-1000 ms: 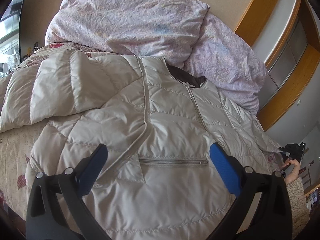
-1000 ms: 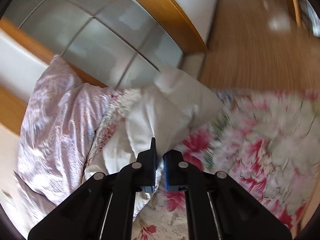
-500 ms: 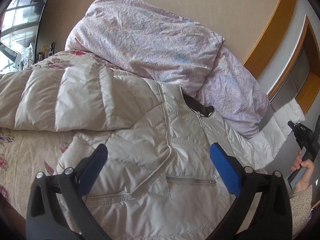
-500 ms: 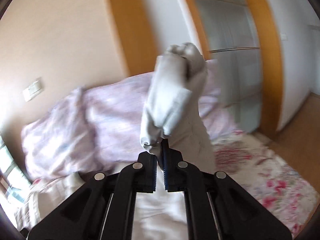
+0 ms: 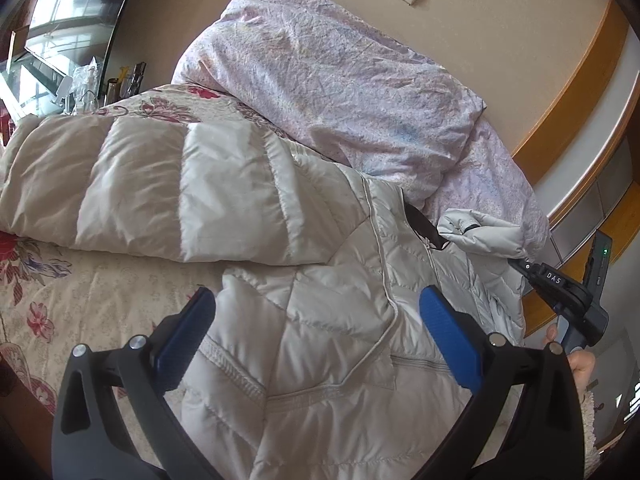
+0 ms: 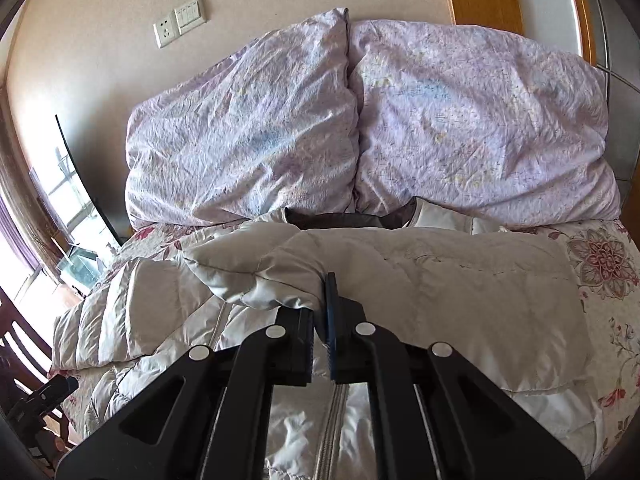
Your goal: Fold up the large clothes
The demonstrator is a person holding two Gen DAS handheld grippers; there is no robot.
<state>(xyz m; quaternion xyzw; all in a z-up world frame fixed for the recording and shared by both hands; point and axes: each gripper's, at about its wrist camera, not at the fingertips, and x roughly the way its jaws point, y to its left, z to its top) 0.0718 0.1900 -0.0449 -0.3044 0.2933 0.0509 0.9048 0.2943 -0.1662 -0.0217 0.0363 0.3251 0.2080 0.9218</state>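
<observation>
a pale quilted down jacket (image 5: 320,320) lay front-up across the floral bedspread (image 5: 60,300) of the bed, its dark-lined collar (image 6: 332,220) at twelve o'clock, tucked against two lilac pillows (image 6: 248,140) that leaned on the wall. a socket and switch plate (image 6: 180,20) sat on that wall at about eleven o'clock in the right wrist view. one sleeve (image 5: 140,184) stretched out flat toward nine o'clock in the left wrist view. the right tool (image 6: 322,312) was clamped on the other sleeve (image 6: 280,276), which was lifted and draped across the jacket's chest toward ten o'clock. in the left wrist view that tool (image 5: 528,268) showed at three o'clock with the cuff bunched ahead of it and a hand (image 5: 580,364) on its handle. the left tool (image 5: 316,332) hung over the jacket's lower front with its blue pads (image 5: 448,340) wide apart, nothing between them.
</observation>
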